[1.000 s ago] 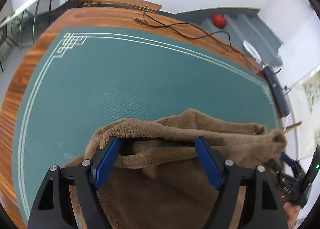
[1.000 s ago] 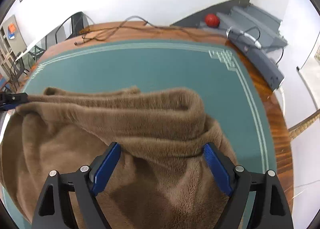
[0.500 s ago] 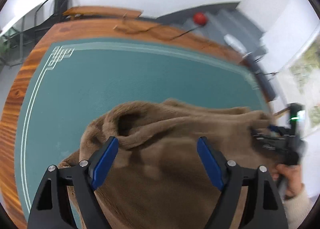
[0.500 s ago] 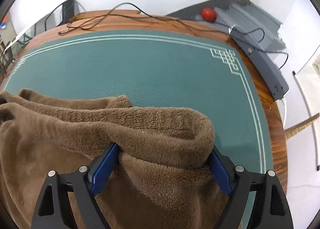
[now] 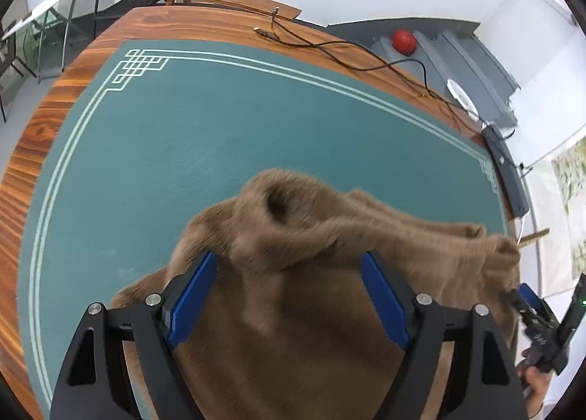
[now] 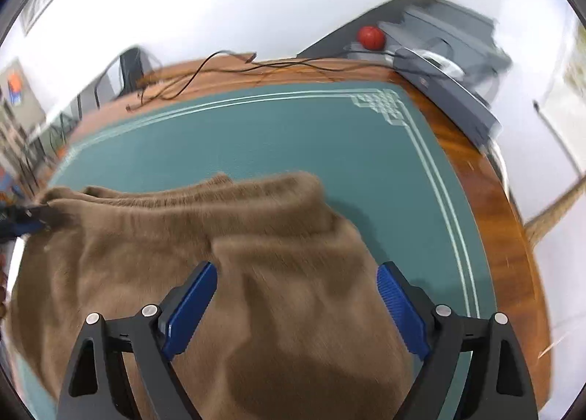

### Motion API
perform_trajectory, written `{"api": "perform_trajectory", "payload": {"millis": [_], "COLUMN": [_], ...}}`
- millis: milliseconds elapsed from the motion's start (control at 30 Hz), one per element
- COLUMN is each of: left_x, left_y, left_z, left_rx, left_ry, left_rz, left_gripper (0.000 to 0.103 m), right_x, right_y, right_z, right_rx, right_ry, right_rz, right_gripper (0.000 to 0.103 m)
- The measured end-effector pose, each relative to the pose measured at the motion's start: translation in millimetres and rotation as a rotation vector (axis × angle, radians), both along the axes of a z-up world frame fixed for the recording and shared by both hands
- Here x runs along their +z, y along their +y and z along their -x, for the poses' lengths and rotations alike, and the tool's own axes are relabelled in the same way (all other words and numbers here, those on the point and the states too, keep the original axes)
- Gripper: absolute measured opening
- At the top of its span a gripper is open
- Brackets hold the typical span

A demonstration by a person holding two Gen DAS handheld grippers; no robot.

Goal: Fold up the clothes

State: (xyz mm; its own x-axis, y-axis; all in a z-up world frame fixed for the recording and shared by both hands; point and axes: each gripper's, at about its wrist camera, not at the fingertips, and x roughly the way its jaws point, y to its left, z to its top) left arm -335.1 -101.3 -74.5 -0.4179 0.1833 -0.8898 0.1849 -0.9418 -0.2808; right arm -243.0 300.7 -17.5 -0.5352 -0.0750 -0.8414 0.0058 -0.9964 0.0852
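No legible text (frames blurry)

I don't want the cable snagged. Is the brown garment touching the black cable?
Apart. The left wrist view shows bare green mat between the brown garment and the black cable on the wooden table edge.
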Motion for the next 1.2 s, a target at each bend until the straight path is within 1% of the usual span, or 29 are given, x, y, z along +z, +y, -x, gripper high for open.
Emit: {"api": "perform_trajectory", "payload": {"millis": [133,200,267,367,533,633,700,800,867,933,1000,1067,1200], "left_x": [-4,-5,-5,-9,-9,-7,-6,-7,-9,-11,-13,-15,-18], "left_y": [-10,-9,-4,4,5,8,12,12,11,11,12,13,12], "left_z": [-22,-32,-41,-53,-67,-75,-80,-81,-82,-82,-83,-82,-84], "left_rx": [-0.001,-0.008,-0.023,-0.049,-0.036,-0.039,-0.049,-0.055,-0.049,-0.048,-0.052,-0.057,-0.063], "left_ry": [-0.013,-0.017,-0.025,-0.049,-0.056,-0.056,-0.055,-0.060,-0.066,-0.070,-0.071,-0.075,-0.078], "left_rz": [-0.014,0.002,0.052,0.103,0.087,0.085,0.091,0.092,0.082,0.072,0.067,0.065,0.054], "left_gripper": [0.084,0.084,0.084,0.084,0.084,0.084,0.084,0.084,0.084,0.084,0.084,0.084,0.084], "right_x": [-6,-11,-16,-24,-38,-47,-46,-50,-50,-54,-55,-56,-60], "right_y": [42,61,75,86,89,79,68,56,48,45,42,42,47], "right_z": [-51,-79,-105,-138,-174,-181,-179,-171,-162,-155,-146,-139,-133], "right_rx": [-0.095,-0.153,-0.203,-0.256,-0.309,-0.300,-0.283,-0.283,-0.282,-0.298,-0.324,-0.349,-0.394], "right_ry": [-0.021,-0.038,-0.055,-0.084,-0.121,-0.140,-0.121,-0.101,-0.073,-0.050,-0.014,0.023,0.081], "right_rz": [0.130,0.207,0.282,0.388,0.516,0.565,0.558,0.608,0.624,0.684,0.707,0.726,0.769], "right_gripper": [0.091,0.091,0.091,0.091,0.091,0.091,0.091,0.091,0.091,0.091,0.092,0.096,0.098]}}
